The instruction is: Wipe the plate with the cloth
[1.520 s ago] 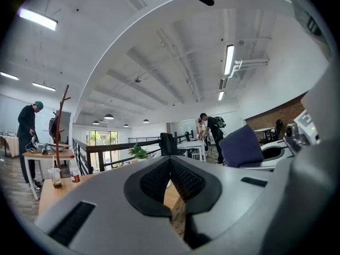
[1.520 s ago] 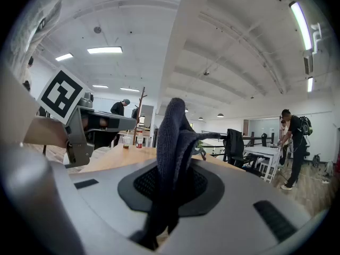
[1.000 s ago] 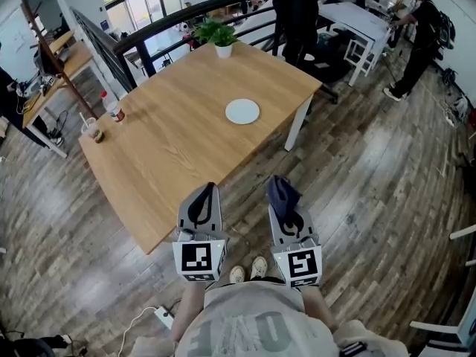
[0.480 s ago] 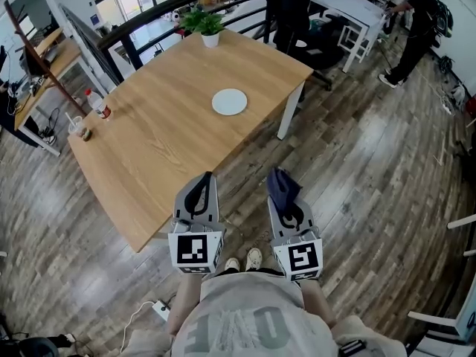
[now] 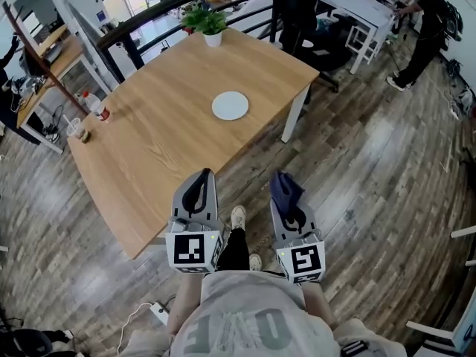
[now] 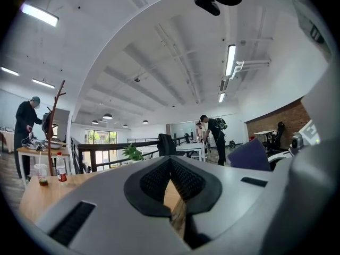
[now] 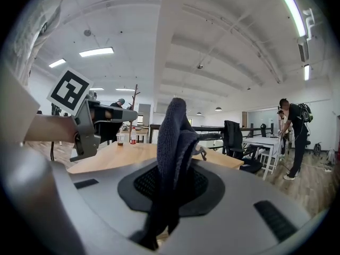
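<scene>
On the wooden tabletop (image 5: 160,143), towards its far right side, the white plate (image 5: 230,105) lies flat with nothing on it, well apart from both tongs. A potted plant (image 5: 206,23) stands at the far corner. A bottle (image 5: 95,106) and a cup (image 5: 75,127) stand close together at the left edge.

The person stands off the near corner of the tabletop and holds both tongs out in front, side by side and roughly level. The left tongs (image 5: 204,177) are pressed together: in the left gripper view the dark pads meet at the tip with nothing between them. From the head view these tongs show over the near edge of the tabletop.

The right tongs (image 5: 288,204) are clamped on the dark blue cloth (image 5: 283,187). In the right gripper view the cloth is pinched between the pads, a folded bunch standing up above them and a tail hanging below. From the head view these tongs show over the wooden floor (image 5: 372,169), just off the tabletop's edge. Neither the cloth nor either of the tongs touches the plate.

Between the tongs, one of the person's shoes (image 5: 237,216) is forward on the floor. Beyond the tabletop a dark railing (image 5: 149,17) runs across, and a person (image 5: 425,21) stands by a white table at the far right
</scene>
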Tool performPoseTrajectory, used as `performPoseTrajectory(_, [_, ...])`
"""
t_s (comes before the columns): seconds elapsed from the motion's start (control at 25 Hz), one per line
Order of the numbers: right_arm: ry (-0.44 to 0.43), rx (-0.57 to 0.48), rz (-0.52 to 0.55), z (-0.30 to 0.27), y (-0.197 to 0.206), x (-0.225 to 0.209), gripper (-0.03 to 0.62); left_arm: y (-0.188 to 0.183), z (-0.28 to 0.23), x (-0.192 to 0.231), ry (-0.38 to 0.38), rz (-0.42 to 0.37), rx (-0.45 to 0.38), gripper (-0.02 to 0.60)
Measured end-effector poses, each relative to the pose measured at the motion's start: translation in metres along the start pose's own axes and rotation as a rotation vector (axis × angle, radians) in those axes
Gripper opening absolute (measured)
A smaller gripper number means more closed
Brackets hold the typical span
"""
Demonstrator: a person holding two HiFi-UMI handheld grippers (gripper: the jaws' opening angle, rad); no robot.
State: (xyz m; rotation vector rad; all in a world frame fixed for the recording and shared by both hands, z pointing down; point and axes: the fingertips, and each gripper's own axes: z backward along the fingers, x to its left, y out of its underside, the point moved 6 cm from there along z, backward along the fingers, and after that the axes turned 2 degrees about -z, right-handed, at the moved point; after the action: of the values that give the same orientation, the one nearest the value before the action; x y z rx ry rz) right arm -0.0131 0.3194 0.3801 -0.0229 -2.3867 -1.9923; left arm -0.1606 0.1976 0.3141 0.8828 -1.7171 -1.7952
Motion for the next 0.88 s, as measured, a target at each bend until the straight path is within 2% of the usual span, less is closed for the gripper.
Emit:
performPoseTrajectory(0.24, [0.013, 0.012, 0.030, -0.064, -0.008, -0.039, 0.060, 0.013, -0.074, 0.026, -0.023, -0.008, -0.013, 0.006])
performPoseTrajectory(0.52, [-0.019, 0.014, 0.108, -0.164, -0.049, -0.081, 0.060, 0.022, -0.168, 0.077, -0.052, 0.070, 0.006, 0.005])
performPoseTrajectory(0.68, [-0.056, 0.004, 0.142, -0.232, -0.070, -0.090, 0.060, 0.027, -0.215, 0.115, -0.073, 0.070, 0.021, 0.006])
performPoseTrajectory(0.88, [-0.099, -0.004, 0.152, -0.298, -0.091, -0.089, 0.060, 0.032, -0.257, 0.159, -0.098, 0.123, 0.042, 0.006])
